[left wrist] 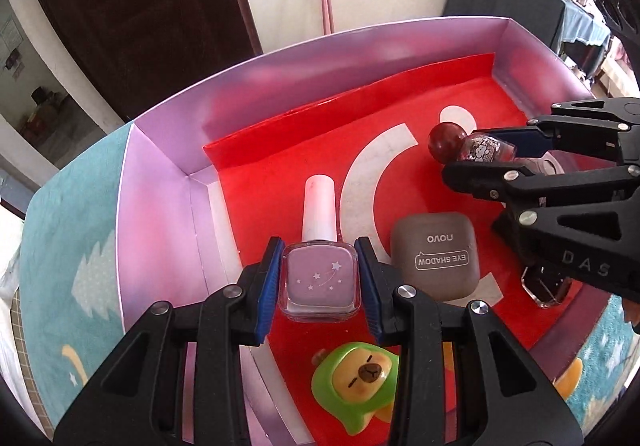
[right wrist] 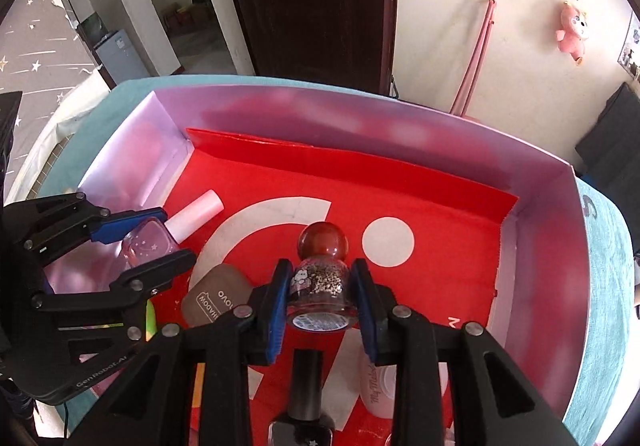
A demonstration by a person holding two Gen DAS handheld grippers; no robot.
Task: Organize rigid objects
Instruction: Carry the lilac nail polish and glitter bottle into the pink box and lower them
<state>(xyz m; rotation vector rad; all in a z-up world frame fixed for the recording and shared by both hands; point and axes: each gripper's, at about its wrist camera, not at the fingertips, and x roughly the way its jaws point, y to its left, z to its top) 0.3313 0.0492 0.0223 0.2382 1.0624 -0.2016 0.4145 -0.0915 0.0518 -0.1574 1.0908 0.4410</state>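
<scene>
My left gripper (left wrist: 319,278) is shut on a lilac nail polish bottle (left wrist: 319,278) with a white cap, held over the left part of a pink box (left wrist: 160,174) lined with red paper. In the right wrist view that lilac bottle (right wrist: 150,242) sits between the left gripper's (right wrist: 168,236) blue pads. My right gripper (right wrist: 322,296) is shut on a glitter nail polish bottle (right wrist: 322,286) with a round dark red cap, held above the box's middle. The left wrist view shows this glitter bottle (left wrist: 486,146) in the right gripper (left wrist: 486,156) at the right.
Inside the box lie a grey eye shadow case (left wrist: 436,260), a green capybara toy (left wrist: 356,382), a dark nail polish bottle (right wrist: 304,406) and a white jar (right wrist: 378,386). The box stands on a teal cloth (left wrist: 64,254). A dark door and wall lie beyond.
</scene>
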